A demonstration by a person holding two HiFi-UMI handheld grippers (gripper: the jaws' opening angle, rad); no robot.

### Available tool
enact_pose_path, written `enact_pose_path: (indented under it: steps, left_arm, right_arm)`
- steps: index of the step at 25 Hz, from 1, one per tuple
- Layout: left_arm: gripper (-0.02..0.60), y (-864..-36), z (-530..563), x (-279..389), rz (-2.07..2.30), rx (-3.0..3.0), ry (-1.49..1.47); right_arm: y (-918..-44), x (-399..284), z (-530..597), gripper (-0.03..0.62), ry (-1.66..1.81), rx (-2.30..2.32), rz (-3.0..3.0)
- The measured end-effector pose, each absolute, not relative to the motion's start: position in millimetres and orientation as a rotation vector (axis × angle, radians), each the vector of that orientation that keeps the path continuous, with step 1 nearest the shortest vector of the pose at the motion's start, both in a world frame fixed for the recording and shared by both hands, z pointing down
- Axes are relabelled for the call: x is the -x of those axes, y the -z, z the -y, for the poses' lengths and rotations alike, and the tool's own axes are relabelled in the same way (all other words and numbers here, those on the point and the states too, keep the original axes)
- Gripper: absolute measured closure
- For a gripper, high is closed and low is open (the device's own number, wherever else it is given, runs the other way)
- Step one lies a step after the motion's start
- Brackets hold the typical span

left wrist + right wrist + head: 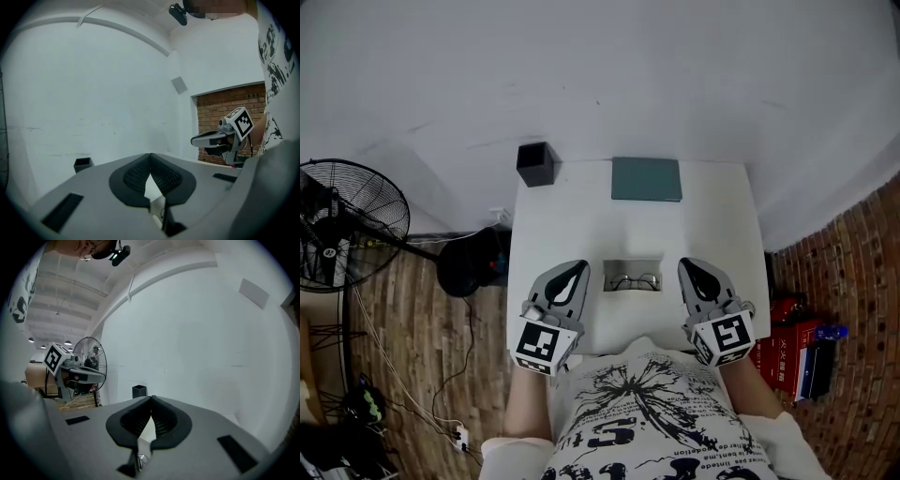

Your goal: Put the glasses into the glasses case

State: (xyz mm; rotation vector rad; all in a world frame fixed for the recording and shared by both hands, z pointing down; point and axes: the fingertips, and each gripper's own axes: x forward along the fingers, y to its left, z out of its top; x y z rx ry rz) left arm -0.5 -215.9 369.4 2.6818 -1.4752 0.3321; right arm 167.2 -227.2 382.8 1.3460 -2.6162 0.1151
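Note:
Thin wire-framed glasses [634,280] lie on a small grey rectangular pad [613,266] near the front of the white table [572,225]. A flat teal rectangular case [647,178] rests closed at the table's far edge. My left gripper [578,267] sits just left of the glasses, its jaws meeting at the tips [150,154] with nothing between them. My right gripper [689,263] mirrors it on the right, jaws also together at the tips [151,398] and empty. Both point toward the far edge, apart from the glasses. Each gripper view shows the other gripper off to the side.
A small black open box [535,164] stands on the table's far left corner. A black standing fan [352,225] and cables are on the wooden floor at left. Red boxes [787,352] sit on the floor at right. A white wall lies beyond the table.

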Motion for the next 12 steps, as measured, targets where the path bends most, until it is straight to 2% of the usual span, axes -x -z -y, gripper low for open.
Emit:
enact_pose_path:
  steps: [12]
  left_arm:
    - [0.568, -369.0, 218.1, -4.7, 1.46, -2.696, -0.363]
  right_arm:
    - [-380.6, -171.2, 228.9, 0.58, -0.074, -1.389, 2.587]
